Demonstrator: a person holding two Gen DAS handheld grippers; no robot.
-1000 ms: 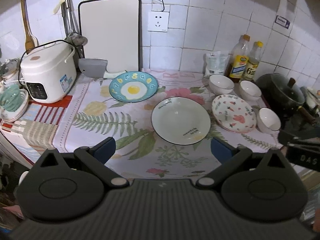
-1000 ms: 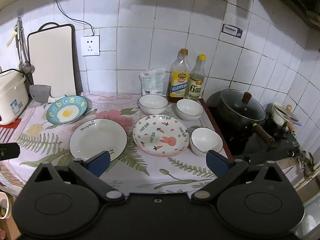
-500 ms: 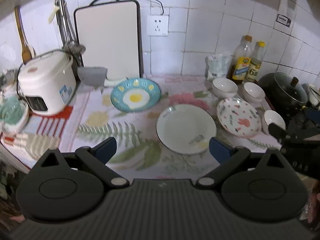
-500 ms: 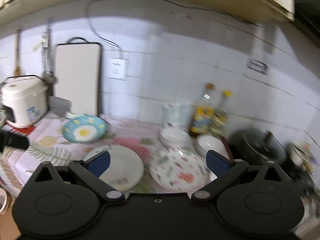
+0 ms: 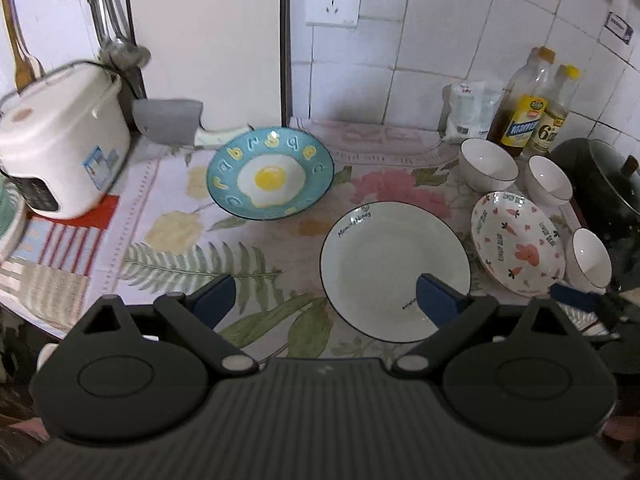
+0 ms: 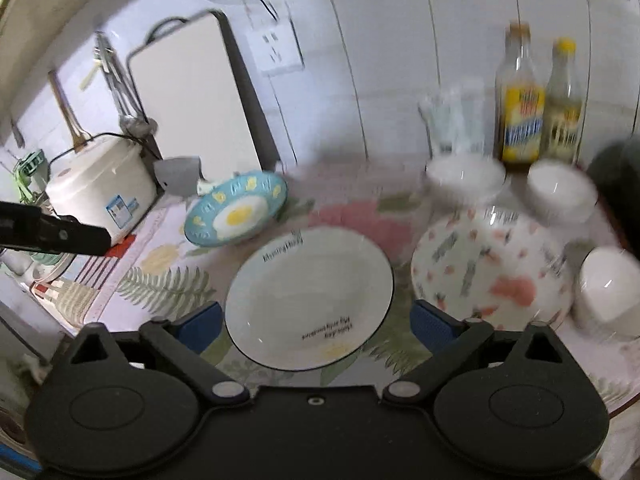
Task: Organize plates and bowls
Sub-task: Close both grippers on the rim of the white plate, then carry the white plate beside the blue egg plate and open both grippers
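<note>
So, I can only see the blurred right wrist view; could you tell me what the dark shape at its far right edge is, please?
Observer: The left wrist view shows a dark pot with a lid and knob.
Operator: And the pink-spotted plate's pattern?
Observer: The patterned plate has carrots, hearts and a rabbit.
Operator: Where is my gripper's fingertip?
Observer: A blue fingertip of the right gripper sits near the nearest small bowl; contact unclear.
</note>
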